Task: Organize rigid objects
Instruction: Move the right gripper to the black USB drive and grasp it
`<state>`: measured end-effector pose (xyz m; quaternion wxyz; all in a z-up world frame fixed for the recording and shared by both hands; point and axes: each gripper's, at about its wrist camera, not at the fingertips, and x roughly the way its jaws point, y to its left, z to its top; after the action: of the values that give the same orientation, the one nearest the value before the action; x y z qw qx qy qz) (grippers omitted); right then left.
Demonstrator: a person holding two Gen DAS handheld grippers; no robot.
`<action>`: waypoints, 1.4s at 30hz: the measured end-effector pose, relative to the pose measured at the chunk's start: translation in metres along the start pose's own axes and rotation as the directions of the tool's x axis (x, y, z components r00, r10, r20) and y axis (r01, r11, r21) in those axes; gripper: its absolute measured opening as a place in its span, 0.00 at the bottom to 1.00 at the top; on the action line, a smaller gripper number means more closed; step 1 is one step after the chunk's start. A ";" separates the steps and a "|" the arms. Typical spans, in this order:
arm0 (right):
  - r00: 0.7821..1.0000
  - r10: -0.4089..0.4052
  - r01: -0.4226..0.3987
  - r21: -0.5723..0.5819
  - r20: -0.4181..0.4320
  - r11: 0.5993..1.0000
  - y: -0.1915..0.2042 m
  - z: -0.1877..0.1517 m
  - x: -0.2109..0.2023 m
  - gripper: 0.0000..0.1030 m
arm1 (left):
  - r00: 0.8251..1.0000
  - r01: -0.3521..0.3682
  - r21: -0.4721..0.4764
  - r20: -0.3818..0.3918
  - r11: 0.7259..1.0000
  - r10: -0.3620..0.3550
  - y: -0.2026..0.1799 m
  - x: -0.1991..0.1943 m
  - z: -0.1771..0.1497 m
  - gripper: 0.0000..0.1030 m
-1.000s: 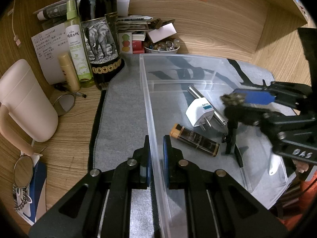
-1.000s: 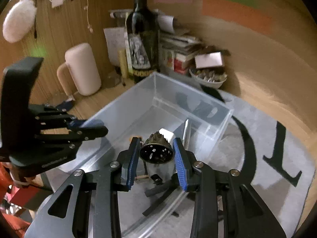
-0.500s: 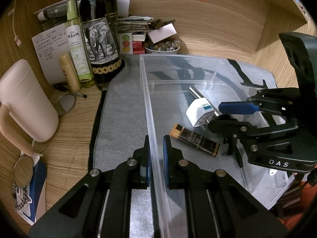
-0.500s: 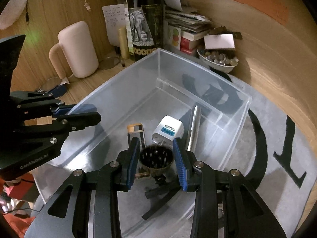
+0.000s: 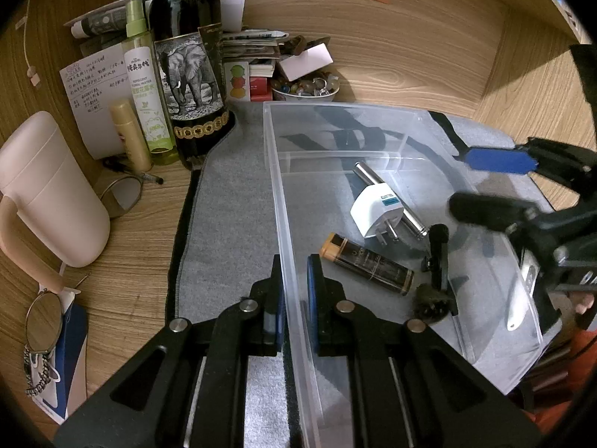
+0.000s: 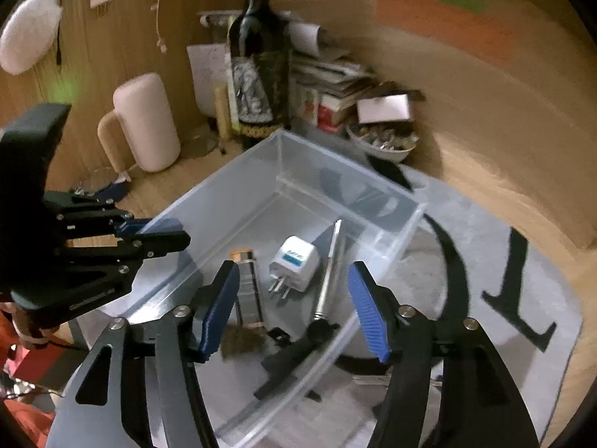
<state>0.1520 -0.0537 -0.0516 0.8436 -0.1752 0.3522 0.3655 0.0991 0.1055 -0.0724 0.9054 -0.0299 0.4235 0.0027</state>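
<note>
A clear plastic bin [image 5: 276, 186] [image 6: 388, 194] sits on a grey mat. Inside lie a white plug adapter [image 5: 377, 212] [image 6: 294, 261], a metal rod [image 5: 388, 194] [image 6: 330, 272], a dark tube with an orange cap [image 5: 367, 263] [image 6: 248, 283], a black clip [image 5: 436, 257] and a small dark round metal piece [image 5: 431, 304] [image 6: 242, 341]. My left gripper [image 5: 294, 291] is shut on the bin's left wall. My right gripper [image 6: 294, 310] is open and empty above the bin; it also shows in the left wrist view [image 5: 488, 183].
A wine bottle [image 5: 186, 59] [image 6: 261, 71], a green spray bottle [image 5: 147, 82], a pink mug [image 5: 48, 190] [image 6: 143, 123], a bowl of trinkets [image 5: 304, 87] and stacked books stand at the back. Round mirrors [image 5: 123, 196] lie on the wooden desk at left.
My right gripper opened and let go of the dark round metal piece, which now lies on the bin floor. The gripper has lifted back. My left gripper has not moved.
</note>
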 end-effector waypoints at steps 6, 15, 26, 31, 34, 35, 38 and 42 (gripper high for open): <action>0.997 -0.052 0.051 0.027 0.049 0.998 -0.013 -0.003 -0.026 0.56 | 1.000 0.000 0.001 0.000 1.000 0.000 0.000 0.000 0.000 0.09; 0.985 -0.158 0.150 0.107 0.063 0.983 -0.046 -0.026 -0.059 0.57 | 1.000 0.000 -0.001 0.001 1.000 0.000 0.000 0.000 0.000 0.09; 0.983 -0.139 0.160 0.191 -0.118 0.969 -0.079 -0.074 -0.022 0.59 | 1.000 0.001 0.000 0.001 1.000 -0.001 0.000 0.000 -0.001 0.09; 0.976 -0.104 0.142 0.191 -0.194 0.971 -0.079 -0.090 0.002 0.59 | 1.000 0.001 0.000 0.001 1.000 -0.001 0.000 0.000 -0.001 0.09; 0.971 -0.092 0.137 0.198 -0.220 0.971 -0.080 -0.094 0.013 0.59 | 1.000 0.000 0.000 0.002 1.000 0.000 0.000 0.000 -0.001 0.09; 0.970 -0.091 0.137 0.201 -0.226 0.970 -0.081 -0.095 0.015 0.59 | 1.000 0.000 0.001 0.002 1.000 0.000 0.000 0.000 -0.001 0.09; 0.971 -0.097 0.140 0.189 -0.216 0.972 -0.081 -0.095 0.019 0.58 | 1.000 0.001 0.000 0.002 1.000 -0.001 0.000 0.000 0.000 0.09; 0.974 -0.108 0.142 0.166 -0.199 0.976 -0.077 -0.094 0.020 0.51 | 1.000 0.000 0.001 0.002 1.000 0.000 -0.001 0.000 -0.001 0.09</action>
<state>0.1748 -0.1479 -0.1277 0.8403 -0.1544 0.4500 0.2600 0.0985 0.1050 -0.0726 0.9058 -0.0296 0.4227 0.0025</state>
